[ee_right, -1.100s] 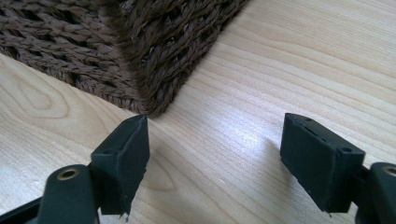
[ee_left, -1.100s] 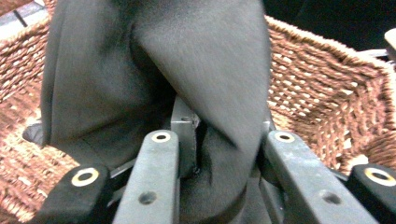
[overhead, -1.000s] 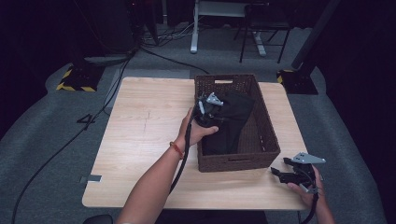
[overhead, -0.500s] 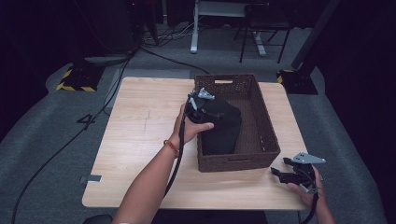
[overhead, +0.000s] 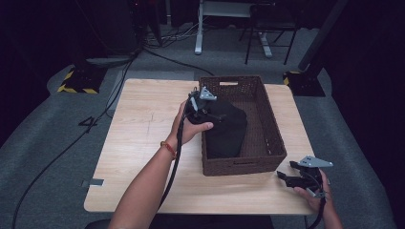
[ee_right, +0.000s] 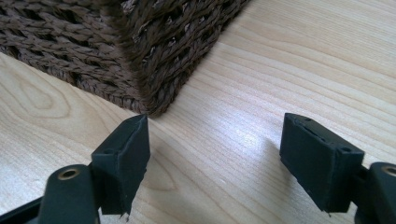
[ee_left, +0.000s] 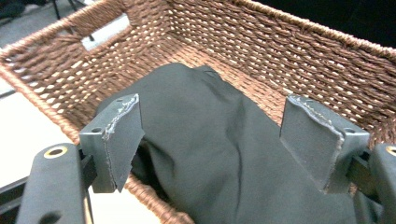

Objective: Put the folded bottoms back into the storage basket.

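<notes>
The fingers [ee_left: 116, 140] of the left gripper [ee_left: 219, 144] stand apart and have just been opening; the dark cloth [ee_left: 219, 154] lies between them, but the pads do not press on it. Nearest the person, at the basket's near right corner, the right gripper [overhead: 298, 179] rests low over the counter [overhead: 143, 138], its fingers [ee_right: 123, 156] also wide apart with nothing but bare wood between them. Beyond it stands the woven basket [overhead: 272, 138], the landmark here, and the cloth is heaped inside against the basket's left wall, spilling a little over that rim in the left gripper view. The left gripper hovers at the basket's left rim, above the heap's far end. The cloth looks soft and limp, folding and sagging under its own weight, light enough for one gripper and in no way fragile; its matte weave should not slip much, but any loose part will trail and may catch on the rough wicker. The raised fold running along the top of the heap, well inside the basket's left wall, seems the best place to pinch, taking several layers at once so the bundle lifts together.
</notes>
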The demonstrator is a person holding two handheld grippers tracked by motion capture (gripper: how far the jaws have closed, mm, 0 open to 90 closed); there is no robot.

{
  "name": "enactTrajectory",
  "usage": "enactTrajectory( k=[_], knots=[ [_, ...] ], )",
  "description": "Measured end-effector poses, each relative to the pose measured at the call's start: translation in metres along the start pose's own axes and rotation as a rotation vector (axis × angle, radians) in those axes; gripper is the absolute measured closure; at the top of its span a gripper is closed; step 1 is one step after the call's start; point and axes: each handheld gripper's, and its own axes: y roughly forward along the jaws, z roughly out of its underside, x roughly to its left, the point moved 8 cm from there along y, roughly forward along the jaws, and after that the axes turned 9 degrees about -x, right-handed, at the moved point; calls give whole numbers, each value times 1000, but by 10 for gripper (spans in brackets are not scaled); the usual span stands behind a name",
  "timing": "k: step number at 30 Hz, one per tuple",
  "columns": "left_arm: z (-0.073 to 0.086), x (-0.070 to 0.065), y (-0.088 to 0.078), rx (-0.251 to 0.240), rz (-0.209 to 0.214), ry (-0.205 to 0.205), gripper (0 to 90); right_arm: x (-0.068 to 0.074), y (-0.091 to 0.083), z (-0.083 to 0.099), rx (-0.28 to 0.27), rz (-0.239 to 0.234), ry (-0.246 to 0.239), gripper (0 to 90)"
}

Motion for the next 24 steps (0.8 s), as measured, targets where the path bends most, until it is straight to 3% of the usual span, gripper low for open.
enactTrajectory(
  k=[9,24],
  knots=[
    [-3,5,-24,-5,-20,71,188,0,0,0,0,0,0,251],
    [4,12,-57,-3,-77,143,194,0,0,0,0,0,0,251]
  ],
)
